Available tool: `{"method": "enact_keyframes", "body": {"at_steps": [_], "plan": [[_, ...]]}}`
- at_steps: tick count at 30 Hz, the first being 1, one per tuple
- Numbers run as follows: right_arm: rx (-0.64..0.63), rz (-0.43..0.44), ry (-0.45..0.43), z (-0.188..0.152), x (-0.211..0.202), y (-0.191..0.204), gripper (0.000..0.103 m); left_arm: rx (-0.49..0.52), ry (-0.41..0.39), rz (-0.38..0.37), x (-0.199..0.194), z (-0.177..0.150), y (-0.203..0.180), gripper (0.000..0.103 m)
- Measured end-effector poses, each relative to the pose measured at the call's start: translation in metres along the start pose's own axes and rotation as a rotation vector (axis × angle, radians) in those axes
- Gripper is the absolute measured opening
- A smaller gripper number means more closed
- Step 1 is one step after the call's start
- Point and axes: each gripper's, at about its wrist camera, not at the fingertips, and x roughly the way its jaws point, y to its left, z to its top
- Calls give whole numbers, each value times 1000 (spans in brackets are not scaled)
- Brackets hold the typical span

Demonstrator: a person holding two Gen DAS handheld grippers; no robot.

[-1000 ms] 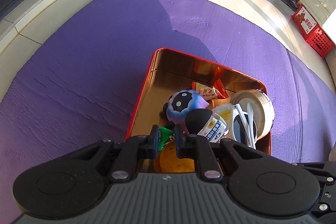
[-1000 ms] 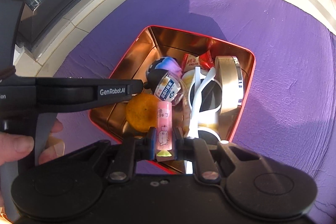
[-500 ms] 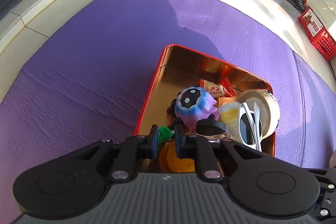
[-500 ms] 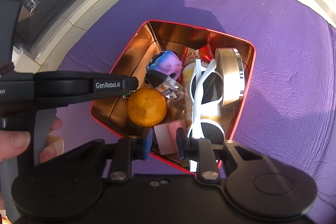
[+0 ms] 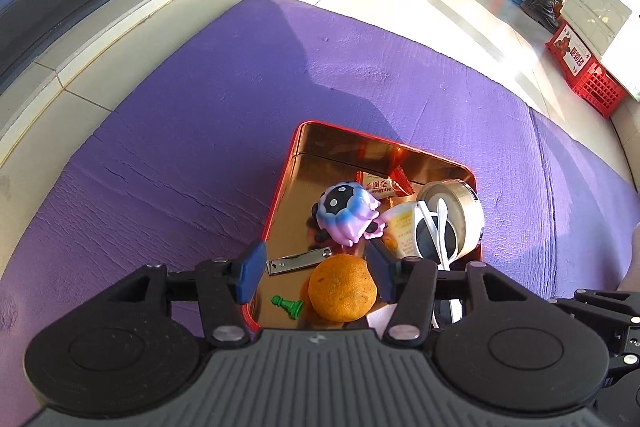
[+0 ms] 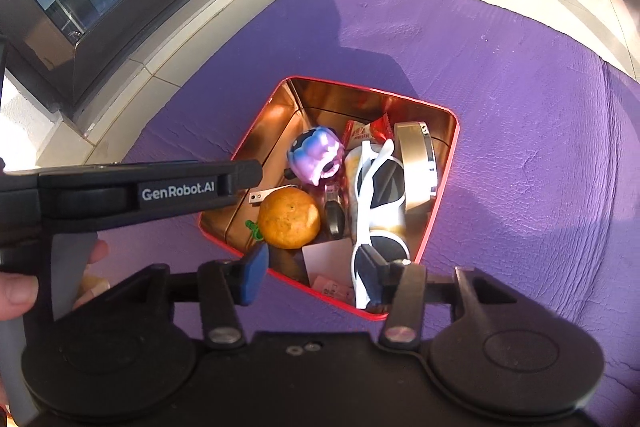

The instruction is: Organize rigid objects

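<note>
A red tin with a gold inside (image 5: 340, 143) (image 6: 444, 183) sits on a purple mat. In it lie an orange (image 5: 344, 287) (image 6: 289, 218), a green chess pawn (image 5: 288, 305) (image 6: 254, 230), a nail clipper (image 5: 300, 261), a purple-blue toy (image 5: 347, 214) (image 6: 318, 155), white sunglasses (image 6: 378, 211), a tape roll (image 5: 454, 203) (image 6: 418, 167), a snack packet (image 5: 380, 185) and a pink tube (image 6: 332, 283). My left gripper (image 5: 316, 275) is open and empty above the tin's near end. My right gripper (image 6: 310, 269) is open and empty over the tin's near edge.
The purple mat (image 5: 200, 131) lies on a tiled floor. The left gripper's body (image 6: 132, 195) and the hand that holds it reach in from the left in the right wrist view. Red crates (image 5: 584, 75) stand far right.
Both grippers have opened and pulled back from the tin. The left one let go of the green pawn and the right one let go of the pink tube; both now lie in the tin.
</note>
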Motion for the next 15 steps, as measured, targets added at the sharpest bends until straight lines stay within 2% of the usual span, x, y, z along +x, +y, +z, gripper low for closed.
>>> {"method": "enact_keyframes", "body": {"at_steps": [4,6,8,15], "plan": [[-1,1,-36,-2,-21,1,63,8,-32,7,-23,-1,-3,57],[-9,-4,-56,-3,-30,3,64,9,-52,7,-33,-2,-5,59],[-11,-5,-71,-4,-39,4,69,19,-68,7,-44,-4,-7,66],[7,5,-144,-15,-73,-1,81,58,-128,19,-85,-14,-18,71]]}}
